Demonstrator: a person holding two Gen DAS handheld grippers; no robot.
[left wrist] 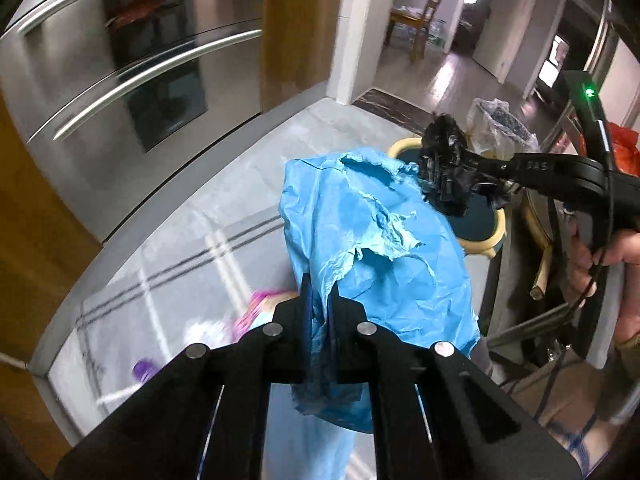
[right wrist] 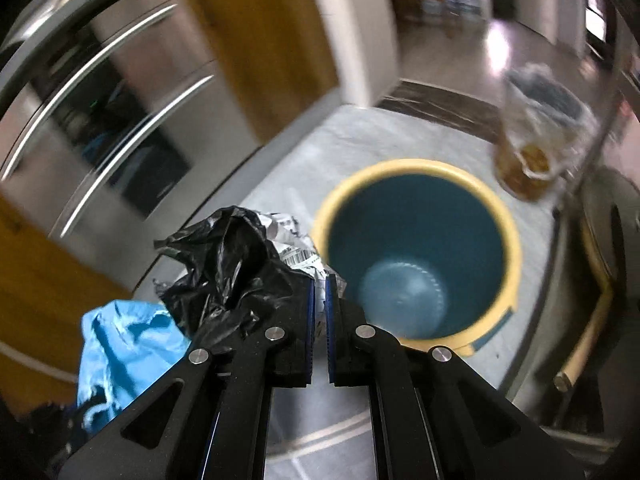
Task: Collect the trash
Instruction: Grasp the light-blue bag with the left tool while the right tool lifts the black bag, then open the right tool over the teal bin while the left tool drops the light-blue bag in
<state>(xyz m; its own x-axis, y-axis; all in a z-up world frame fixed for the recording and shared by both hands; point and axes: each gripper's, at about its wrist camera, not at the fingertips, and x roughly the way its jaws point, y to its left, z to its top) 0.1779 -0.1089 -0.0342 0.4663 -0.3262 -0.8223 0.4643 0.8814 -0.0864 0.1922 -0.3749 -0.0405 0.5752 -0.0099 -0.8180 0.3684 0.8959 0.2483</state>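
My left gripper is shut on a crumpled blue plastic bag and holds it above the grey floor. My right gripper is shut on a wad of black plastic with white printed paper; it also shows in the left wrist view, held over the bin. The bin is round, blue inside with a yellow rim, and stands on the floor just ahead of the right gripper; I see nothing in it. In the left wrist view the bin is mostly hidden behind the blue bag, which also shows at the lower left of the right wrist view.
A stainless steel fridge and wooden panels stand at the left. A clear plastic bag with contents sits beyond the bin. Pink and purple items lie on the floor below the left gripper. A chair leg and furniture stand at the right.
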